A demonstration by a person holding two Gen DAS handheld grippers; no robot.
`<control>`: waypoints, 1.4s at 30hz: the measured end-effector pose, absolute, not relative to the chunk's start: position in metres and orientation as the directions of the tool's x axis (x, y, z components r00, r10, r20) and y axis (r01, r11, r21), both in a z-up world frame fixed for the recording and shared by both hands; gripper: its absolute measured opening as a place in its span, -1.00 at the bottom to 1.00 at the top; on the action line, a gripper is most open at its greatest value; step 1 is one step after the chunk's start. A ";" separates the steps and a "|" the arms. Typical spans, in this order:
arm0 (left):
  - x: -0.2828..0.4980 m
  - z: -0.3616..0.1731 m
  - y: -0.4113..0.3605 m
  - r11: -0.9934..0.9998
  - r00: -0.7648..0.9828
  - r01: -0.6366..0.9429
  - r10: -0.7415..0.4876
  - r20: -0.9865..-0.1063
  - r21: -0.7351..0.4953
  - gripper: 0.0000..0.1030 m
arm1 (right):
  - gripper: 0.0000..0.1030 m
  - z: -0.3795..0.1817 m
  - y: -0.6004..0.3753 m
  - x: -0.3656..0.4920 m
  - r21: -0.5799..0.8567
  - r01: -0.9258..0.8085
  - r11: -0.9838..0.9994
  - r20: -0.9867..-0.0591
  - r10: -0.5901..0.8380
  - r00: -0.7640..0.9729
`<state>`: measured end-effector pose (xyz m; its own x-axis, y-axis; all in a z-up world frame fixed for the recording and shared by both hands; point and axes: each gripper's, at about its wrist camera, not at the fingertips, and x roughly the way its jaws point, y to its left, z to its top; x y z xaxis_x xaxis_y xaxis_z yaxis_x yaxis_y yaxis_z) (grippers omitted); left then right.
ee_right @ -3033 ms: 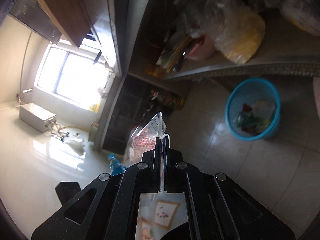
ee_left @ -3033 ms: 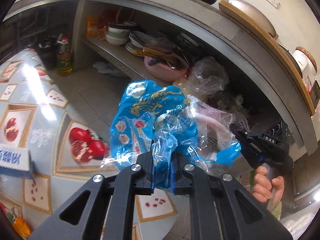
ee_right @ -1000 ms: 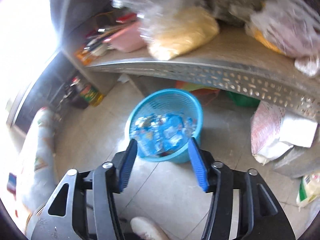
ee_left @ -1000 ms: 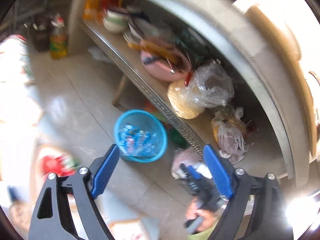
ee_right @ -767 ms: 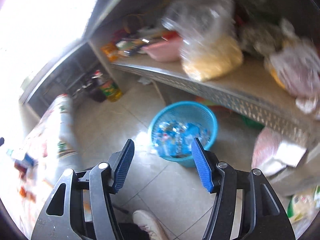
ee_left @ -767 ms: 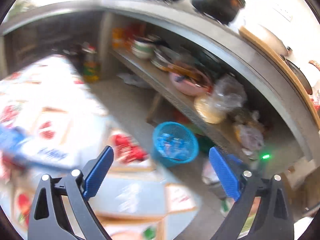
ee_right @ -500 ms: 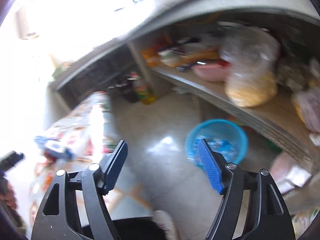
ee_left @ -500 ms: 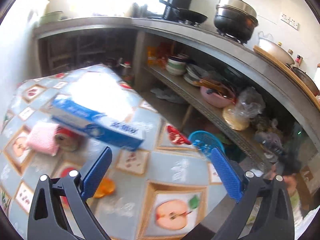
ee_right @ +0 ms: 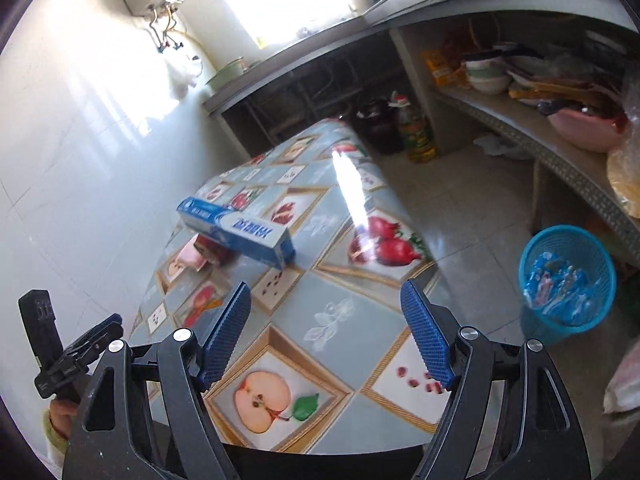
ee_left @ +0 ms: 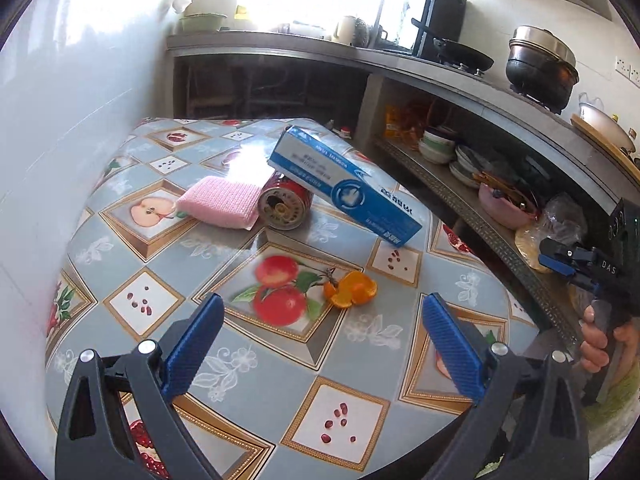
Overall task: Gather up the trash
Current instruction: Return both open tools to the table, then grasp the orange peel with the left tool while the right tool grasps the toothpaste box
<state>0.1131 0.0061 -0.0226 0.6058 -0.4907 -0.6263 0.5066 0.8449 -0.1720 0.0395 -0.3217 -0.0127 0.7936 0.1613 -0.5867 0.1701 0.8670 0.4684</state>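
On the fruit-patterned table [ee_left: 372, 364] an orange peel [ee_left: 352, 290] lies just beyond my left gripper [ee_left: 324, 344], which is open and empty. Farther back a red can [ee_left: 284, 206] lies on its side, with a blue-and-white box [ee_left: 344, 188] resting across it and a pink sponge [ee_left: 220, 204] beside it. My right gripper [ee_right: 326, 332] hovers open and empty over the table's near end [ee_right: 340, 320]; the box [ee_right: 236, 232] lies beyond it. A blue basket [ee_right: 568, 280] with blue wrappers inside stands on the floor to the right.
A counter with pots [ee_left: 540, 68] and a low shelf of bowls and bags [ee_left: 480, 188] run along the right. An oil bottle [ee_right: 416, 132] stands on the floor past the table. A white tiled wall [ee_left: 60, 120] borders the table's left side.
Both grippers held wrappers earlier; those now lie in the blue basket. Both jaws have opened wide, and both views have swung from the basket on the floor to the table.
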 end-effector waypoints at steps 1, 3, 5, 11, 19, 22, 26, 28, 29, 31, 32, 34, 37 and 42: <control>0.114 -0.028 0.005 0.837 0.594 0.520 -0.499 -0.631 -0.172 0.88 | 0.43 -0.015 -0.314 0.042 0.473 0.157 0.867 -0.591 0.181 0.786; 0.116 -0.035 -0.002 0.825 0.572 0.533 -0.513 -0.640 -0.185 0.88 | 0.43 -0.020 -0.298 0.046 0.490 0.132 0.862 -0.599 0.223 0.769; 0.124 -0.042 -0.010 0.803 0.538 0.554 -0.546 -0.643 -0.219 0.88 | 0.42 -0.023 -0.289 0.052 0.509 0.120 0.853 -0.607 0.256 0.753; 0.155 -0.065 -0.041 0.801 0.479 0.537 -0.546 -0.687 -0.263 0.81 | 0.37 -0.029 -0.276 0.064 0.543 0.120 0.831 -0.623 0.302 0.722; 0.174 -0.096 -0.077 0.822 0.463 0.543 -0.462 -0.756 -0.170 0.57 | 0.37 -0.031 -0.274 0.070 0.517 0.126 0.847 -0.647 0.290 0.705; 0.175 -0.099 -0.085 0.823 0.491 0.558 -0.435 -0.755 -0.112 0.41 | 0.37 -0.028 -0.274 0.075 0.503 0.115 0.857 -0.652 0.289 0.701; 0.172 -0.099 -0.091 0.816 0.501 0.573 -0.422 -0.755 -0.077 0.11 | 0.37 -0.011 -0.274 0.095 0.466 0.058 0.883 -0.640 0.291 0.711; 0.172 -0.098 -0.090 0.819 0.505 0.570 -0.415 -0.757 -0.069 -0.02 | 0.37 -0.001 -0.270 0.112 0.433 0.003 0.901 -0.634 0.303 0.712; 0.172 -0.098 -0.089 0.816 0.500 0.574 -0.420 -0.757 -0.074 -0.11 | 0.39 0.004 -0.267 0.122 0.407 -0.023 0.913 -0.635 0.301 0.712; 0.171 -0.097 -0.088 0.811 0.491 0.578 -0.432 -0.757 -0.088 -0.24 | 0.47 0.009 -0.257 0.147 0.359 -0.112 0.926 -0.639 0.332 0.694; 0.171 -0.097 -0.087 0.811 0.490 0.577 -0.433 -0.756 -0.090 -0.31 | 0.49 0.010 -0.252 0.160 0.330 -0.138 0.934 -0.648 0.330 0.687; 0.170 -0.096 -0.085 0.813 0.491 0.575 -0.436 -0.754 -0.096 -0.38 | 0.54 0.008 -0.240 0.188 0.272 -0.225 0.936 -0.670 0.352 0.654; 0.172 -0.096 -0.080 0.814 0.478 0.565 -0.453 -0.753 -0.132 -0.45 | 0.55 -0.002 -0.223 0.221 0.188 -0.314 0.931 -0.727 0.347 0.593; 0.173 -0.095 -0.076 0.812 0.467 0.562 -0.470 -0.749 -0.159 -0.48 | 0.55 -0.025 -0.208 0.261 0.114 -0.377 0.919 -0.805 0.308 0.507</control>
<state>0.1725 -0.0755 -0.0952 0.4668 -0.4700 -0.7491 0.5620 0.8117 -0.1591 0.2614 -0.2084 -0.0253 0.5074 0.3084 -0.8046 -0.3774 0.9190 0.1143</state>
